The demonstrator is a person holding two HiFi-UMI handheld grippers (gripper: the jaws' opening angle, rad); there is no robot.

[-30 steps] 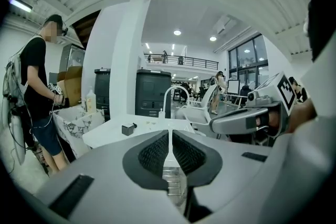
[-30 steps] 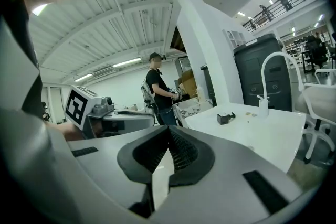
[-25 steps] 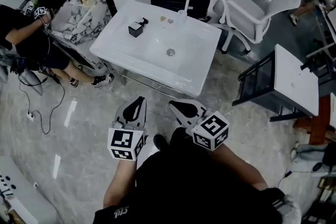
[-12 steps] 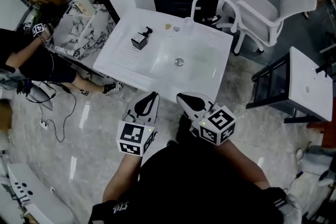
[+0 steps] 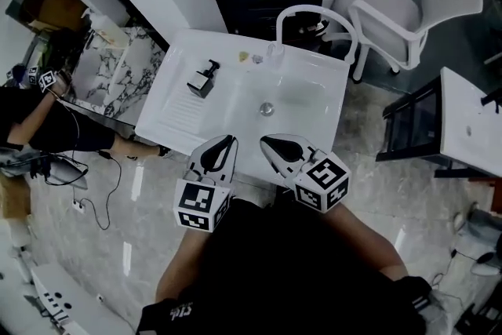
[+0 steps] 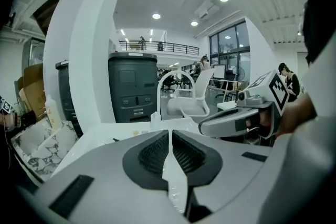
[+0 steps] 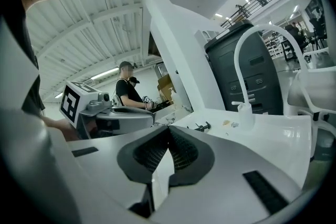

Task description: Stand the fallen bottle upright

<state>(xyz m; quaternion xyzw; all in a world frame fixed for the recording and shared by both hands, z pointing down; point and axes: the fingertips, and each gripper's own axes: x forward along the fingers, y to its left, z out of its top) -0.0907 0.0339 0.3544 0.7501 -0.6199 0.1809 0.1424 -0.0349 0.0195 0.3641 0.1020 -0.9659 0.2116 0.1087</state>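
Left claw: the left gripper (image 5: pixel 224 144) is seen with its jaws closed to a thin slit and nothing between them (image 6: pixel 170 135). It is held over the near edge of the sink top (image 5: pixel 176 118).
Right claw: the right gripper (image 5: pixel 270 143) is likewise pressed together and empty (image 7: pixel 167 132), just beside the left one at the same near edge.
Bottle: the black pump bottle (image 5: pixel 201 79) lies on its side on the ribbed drainer, in the left half of the sink top and toward the far edge. It is well apart from both claws, and its pump points toward the far right.
Stage: the approach is judged to be under way, and no grip has been taken.
Risk, jaws: if the jaws are not opened before arrival, the bottle would probably be knocked instead of gripped.
Risk, sliding: a push along the smooth drainer could send the bottle toward the basin (image 5: pixel 294 94) or off the left edge.
Risk, pump: if the pump head is seized instead of the body, the bottle may swing or slip out as it is raised.
Risk, footing: if it is set down tilted on the ribs, a second fall is likely.
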